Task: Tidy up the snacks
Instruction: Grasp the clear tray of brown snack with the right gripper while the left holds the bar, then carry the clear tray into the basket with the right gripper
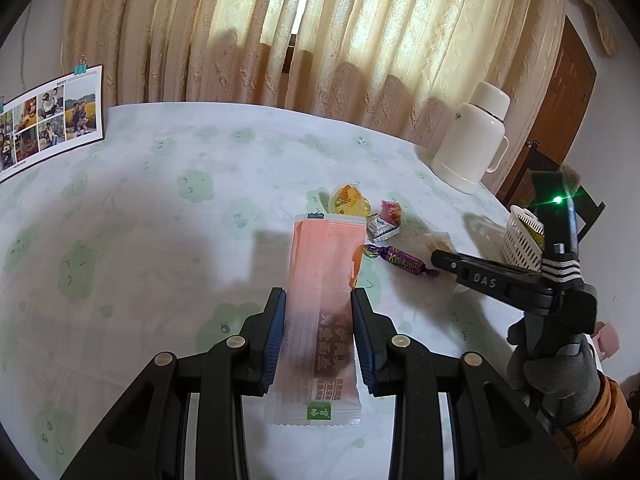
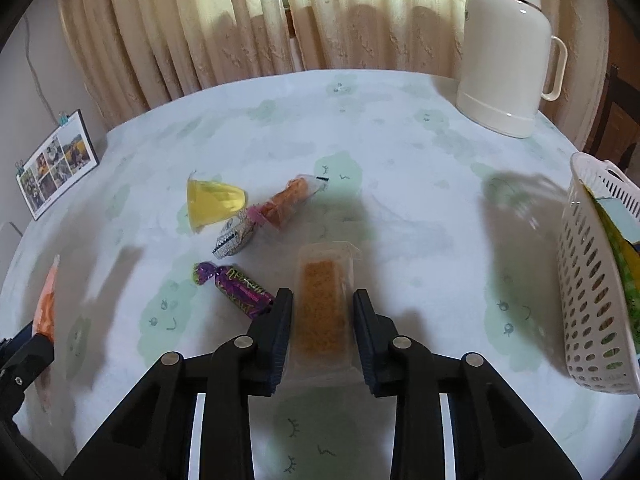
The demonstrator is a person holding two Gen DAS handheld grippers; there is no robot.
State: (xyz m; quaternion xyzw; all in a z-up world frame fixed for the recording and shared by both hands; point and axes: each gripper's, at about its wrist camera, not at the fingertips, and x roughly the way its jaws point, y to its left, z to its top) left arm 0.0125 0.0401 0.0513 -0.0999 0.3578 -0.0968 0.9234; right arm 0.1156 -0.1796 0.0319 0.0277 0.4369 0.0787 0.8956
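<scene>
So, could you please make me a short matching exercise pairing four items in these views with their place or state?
Things:
1. pink sachet
2. clear-wrapped cracker bar
3. purple candy
4. white flask

Places or states:
a. standing upright at the table's far edge
b. between the right gripper's jaws
c. clamped in the left gripper
d. lying loose on the tablecloth

Pairs: 1-c, 2-b, 3-d, 4-a

"DAS" is read on the black arm of the right tongs [image 1: 436, 258]; "Крокант" is printed on the purple twisted-wrapper candy [image 1: 400, 261].
</scene>
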